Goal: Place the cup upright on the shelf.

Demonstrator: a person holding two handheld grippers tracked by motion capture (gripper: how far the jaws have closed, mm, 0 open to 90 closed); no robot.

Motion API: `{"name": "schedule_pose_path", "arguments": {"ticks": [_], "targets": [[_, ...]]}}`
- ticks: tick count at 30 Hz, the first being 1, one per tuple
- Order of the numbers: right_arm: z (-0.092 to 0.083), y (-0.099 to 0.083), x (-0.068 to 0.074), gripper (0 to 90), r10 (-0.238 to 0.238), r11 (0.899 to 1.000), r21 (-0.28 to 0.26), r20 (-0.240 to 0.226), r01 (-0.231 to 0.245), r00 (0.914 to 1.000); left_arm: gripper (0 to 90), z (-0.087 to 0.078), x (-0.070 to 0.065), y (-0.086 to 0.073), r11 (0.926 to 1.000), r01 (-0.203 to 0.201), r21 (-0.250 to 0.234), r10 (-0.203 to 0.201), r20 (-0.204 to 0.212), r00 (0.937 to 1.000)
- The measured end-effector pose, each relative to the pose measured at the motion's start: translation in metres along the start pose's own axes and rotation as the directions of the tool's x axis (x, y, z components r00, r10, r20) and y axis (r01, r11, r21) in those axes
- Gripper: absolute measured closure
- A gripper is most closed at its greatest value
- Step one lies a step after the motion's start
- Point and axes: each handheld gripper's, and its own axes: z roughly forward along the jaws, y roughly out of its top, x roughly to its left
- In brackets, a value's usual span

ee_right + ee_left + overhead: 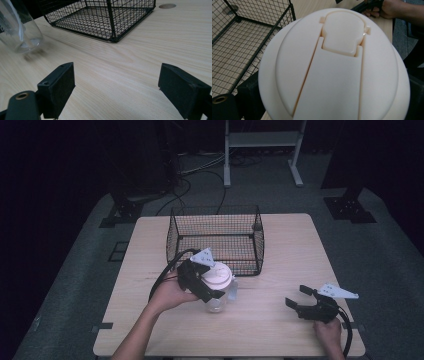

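1. While gripped at its cream lid (334, 67), clear jar (218, 292) held tilted just in front of the wire basket (216, 240), base low over the wooden surface (280, 265).
2. Left hand-held gripper (212, 281) clamped across that lid, jaws tight on either side of it; flip cap and hinge seen up close in the left gripper view.
3. Right hand-held gripper (299, 296) spread wide, holding nothing, low over the surface near the front right corner, well apart from the jar.
4. Seen from the right gripper view: glass body of the jar at upper left, basket corner beyond, bare wood between the 2 black pads (58, 86).
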Motion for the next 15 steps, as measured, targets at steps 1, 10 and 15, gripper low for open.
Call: {"name": "schedule_pose_path", "arguments": {"ticks": [1,10,15], "targets": [[0.000,0.000,0.000,12.9,0.001,1.000,-0.001,-0.001,-0.001,1.0000,5.1,-0.002,0.001,0.004,0.9999,-0.009,0.005,0.009,-0.003,1.0000],[0.000,0.000,0.000,12.9,0.002,1.000,0.001,-0.002,-0.002,1.0000,5.1,-0.010,0.005,0.013,1.0000,0.004,0.002,-0.004,0.008,1.0000],[0.000,0.000,0.000,12.9,0.005,1.000,-0.004,-0.003,-0.005,1.0000,5.1,-0.015,0.009,0.019,0.9998,0.018,-0.003,-0.018,0.006,0.9998]]}}
